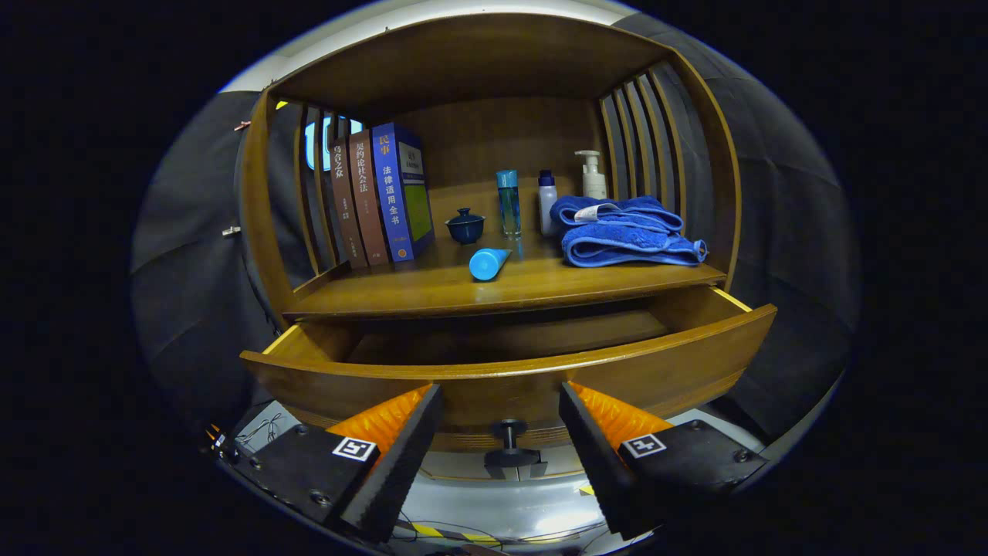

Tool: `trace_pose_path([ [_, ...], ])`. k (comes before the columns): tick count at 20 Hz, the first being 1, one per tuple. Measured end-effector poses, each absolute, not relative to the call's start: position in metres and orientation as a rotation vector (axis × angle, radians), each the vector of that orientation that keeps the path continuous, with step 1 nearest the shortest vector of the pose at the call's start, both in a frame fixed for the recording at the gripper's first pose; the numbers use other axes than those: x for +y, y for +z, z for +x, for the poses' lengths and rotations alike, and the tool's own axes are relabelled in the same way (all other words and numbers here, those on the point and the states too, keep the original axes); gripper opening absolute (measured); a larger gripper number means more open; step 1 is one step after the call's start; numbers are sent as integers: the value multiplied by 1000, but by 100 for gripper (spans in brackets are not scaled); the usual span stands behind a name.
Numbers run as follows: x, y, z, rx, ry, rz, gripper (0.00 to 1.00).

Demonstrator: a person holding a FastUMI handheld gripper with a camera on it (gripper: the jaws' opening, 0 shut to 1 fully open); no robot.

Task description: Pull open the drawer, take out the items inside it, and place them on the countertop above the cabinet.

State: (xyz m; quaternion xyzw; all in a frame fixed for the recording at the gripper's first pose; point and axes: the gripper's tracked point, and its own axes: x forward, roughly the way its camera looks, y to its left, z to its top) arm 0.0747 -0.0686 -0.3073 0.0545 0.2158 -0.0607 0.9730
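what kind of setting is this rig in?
Likely a staged home set in a cloth-walled booth: a wooden cabinet with books, a folded towel and toiletry bottles above its open drawer. The gripper is open at the knob.

Dim booth, warm light from above glinting off the shelf surface [432,287] — drawer [509,363] interior in deep shadow, fisheye bending edges, focus sharp centrally.

The blue book [395,193], at ten o'clock from the drawer knob [509,434], bore "民事" and "法律适用全书" on its spine. At its nine o'clock, the outer brown book [342,202] read "乌合之众"; the spine of the middle book [366,197] was too unclear to read. The gripper [500,394], fingers apart either side of the knob, carried square coded markers without words.
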Motion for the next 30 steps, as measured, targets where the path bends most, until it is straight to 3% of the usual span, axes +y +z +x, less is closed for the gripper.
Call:
trace_pose_path([
  [13, -78, -317, 132, 437, -121, 127, 99],
  [30, -79, -294, 134, 386, -122, 106, 100],
])
